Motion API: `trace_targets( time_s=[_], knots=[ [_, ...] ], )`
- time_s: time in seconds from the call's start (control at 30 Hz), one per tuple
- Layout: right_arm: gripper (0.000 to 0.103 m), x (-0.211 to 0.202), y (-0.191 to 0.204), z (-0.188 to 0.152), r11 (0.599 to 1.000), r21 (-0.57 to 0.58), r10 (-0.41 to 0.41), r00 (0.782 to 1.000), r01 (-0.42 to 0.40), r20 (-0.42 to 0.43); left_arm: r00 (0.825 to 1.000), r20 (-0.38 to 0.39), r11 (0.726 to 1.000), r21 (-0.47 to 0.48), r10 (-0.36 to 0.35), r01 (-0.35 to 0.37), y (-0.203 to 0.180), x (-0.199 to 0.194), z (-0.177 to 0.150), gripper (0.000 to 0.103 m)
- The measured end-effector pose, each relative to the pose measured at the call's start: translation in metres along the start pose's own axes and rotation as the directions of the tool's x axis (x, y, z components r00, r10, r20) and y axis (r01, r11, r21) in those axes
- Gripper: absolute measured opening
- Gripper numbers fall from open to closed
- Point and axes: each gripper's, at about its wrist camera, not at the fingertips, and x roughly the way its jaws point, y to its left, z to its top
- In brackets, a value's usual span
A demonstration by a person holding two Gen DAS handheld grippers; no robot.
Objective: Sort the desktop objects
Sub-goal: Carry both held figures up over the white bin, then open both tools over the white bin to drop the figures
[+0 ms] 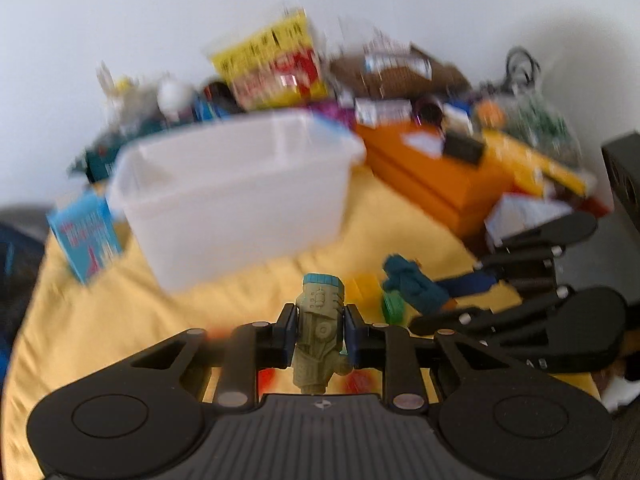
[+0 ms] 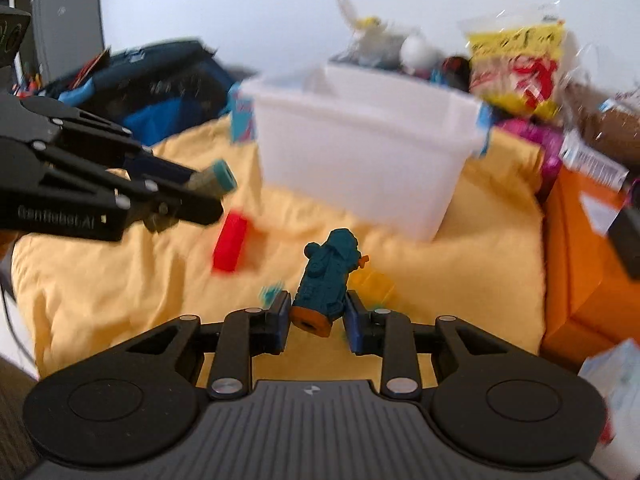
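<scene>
Left gripper clamps olive toy figure, lifted over yellow cloth. Right gripper pinches teal toy figure near white bin; red block lies just left.

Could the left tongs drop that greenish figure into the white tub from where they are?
Probably yes. The left tongs grip the greenish figure, and only bare yellow cloth lies before the open-topped white tub.
</scene>
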Motion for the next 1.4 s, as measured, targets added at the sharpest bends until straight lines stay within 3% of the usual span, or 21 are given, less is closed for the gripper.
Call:
trace_targets(
  time_s=[0.23, 0.37, 0.53, 0.83, 1.0, 1.1, 1.13, 1.2, 1.27, 1.4],
  knots=[
    [0.031, -0.002, -0.023, 0.059, 1.0, 0.0, -0.023, 0.989, 0.024, 0.144, 0.987, 0.143, 0.997, 0.019, 0.072, -0.075, 0.029, 0.004, 0.069, 0.027],
    [0.032, -0.001, -0.034, 0.088, 0.998, 0.033, -0.052, 0.97, 0.045, 0.238, 0.977, 0.179, 0.993, 0.019, 0.113, -0.118, 0.045, 0.012, 0.1, 0.027],
    [0.032, 0.012, -0.039, 0.122, 0.996, 0.001, -0.091, 0.952, 0.095, 0.293, 0.963, 0.226, 0.988, 0.023, 0.144, -0.153, 0.06, 0.027, 0.131, 0.027],
    [0.032, 0.058, -0.066, 0.157, 0.991, 0.084, -0.123, 0.961, 0.105, 0.247, 0.972, 0.172, 0.986, 0.021, 0.162, -0.168, 0.078, 0.082, 0.159, 0.027],
    [0.032, 0.092, -0.089, 0.158, 0.969, 0.219, -0.143, 0.983, 0.115, 0.116, 0.985, 0.037, 0.985, -0.03, 0.17, -0.169, 0.089, 0.127, 0.16, 0.027],
    [0.034, 0.104, -0.091, 0.149, 0.965, 0.231, -0.14, 0.989, 0.125, 0.049, 0.984, -0.033, 0.984, -0.022, 0.176, -0.177, 0.088, 0.145, 0.153, 0.027],
    [0.035, 0.107, -0.091, 0.147, 0.966, 0.231, -0.132, 0.991, 0.12, 0.035, 0.983, -0.054, 0.984, -0.02, 0.177, -0.178, 0.087, 0.148, 0.15, 0.028],
    [0.052, 0.106, -0.091, 0.141, 0.965, 0.234, -0.125, 0.992, 0.115, 0.029, 0.981, -0.064, 0.983, -0.017, 0.181, -0.182, 0.086, 0.147, 0.146, 0.032],
    [0.055, 0.098, -0.091, 0.138, 0.963, 0.246, -0.126, 0.991, 0.111, 0.048, 0.982, -0.055, 0.983, -0.017, 0.179, -0.181, 0.085, 0.14, 0.142, 0.045],
    [0.059, 0.077, -0.092, 0.141, 0.969, 0.233, -0.107, 0.99, 0.083, 0.091, 0.988, -0.007, 0.988, -0.036, 0.153, -0.153, 0.08, 0.112, 0.14, 0.046]
  ],
)
